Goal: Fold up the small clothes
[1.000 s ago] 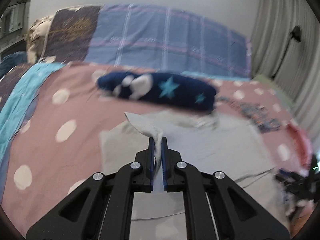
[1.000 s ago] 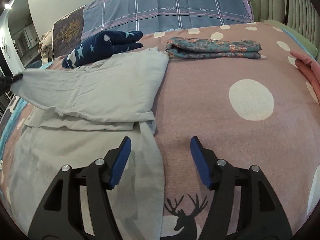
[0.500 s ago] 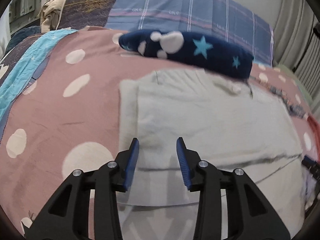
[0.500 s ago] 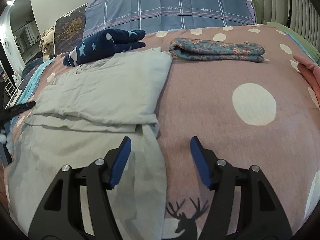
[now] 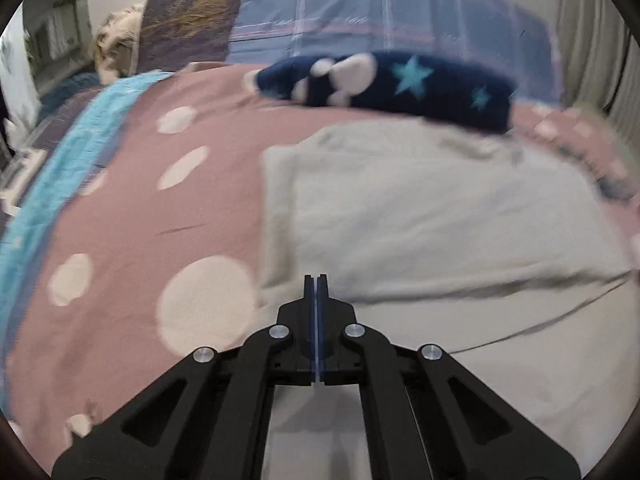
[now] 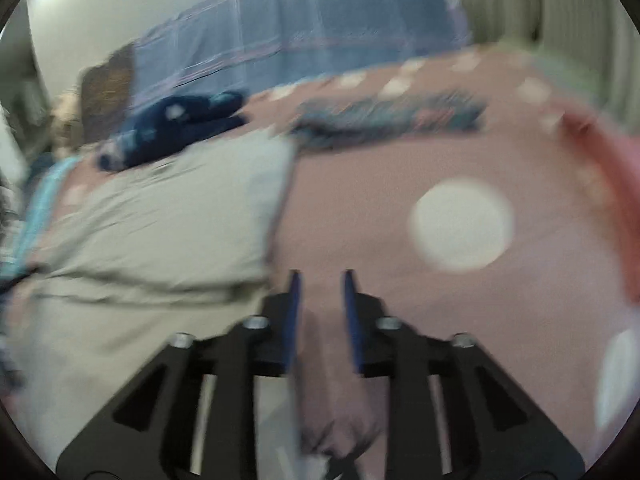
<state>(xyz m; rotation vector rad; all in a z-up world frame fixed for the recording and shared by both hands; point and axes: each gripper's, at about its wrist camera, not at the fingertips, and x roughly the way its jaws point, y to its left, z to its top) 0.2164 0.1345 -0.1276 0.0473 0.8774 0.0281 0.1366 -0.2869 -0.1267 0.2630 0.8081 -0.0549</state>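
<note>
- Grey garment (image 5: 420,216): thin, matte woven cloth, lightly creased, lying on the bed; upper part folded over into a rough rectangle, a fold ridge running across it below that; same garment in the right wrist view (image 6: 160,232)
- Bedspread (image 5: 160,240): dusty pink, soft, printed with pale round dots of differing size; a light blue band along its left edge
- Left hand-held gripper (image 5: 316,280): black fingers pressed together, blue pads meeting edge to edge; tips over the lower left corner of the folded grey layer; whether any cloth is pinched cannot be told
- Right hand-held gripper (image 6: 320,276): jaws closing, a narrow gap left between the blue pads; only pink bedspread shows in the gap, grey cloth edge just to the left; view badly blurred
- Navy bundle (image 5: 388,84): plush, rolled long, teal stars and white blobs, touching the far edge of the grey garment
- Folded floral cloth (image 6: 392,120): teal patterned, flat, beyond the garment's right corner
- Plaid blue pillow (image 5: 384,20) against the wall; ribbed curtain at right
</note>
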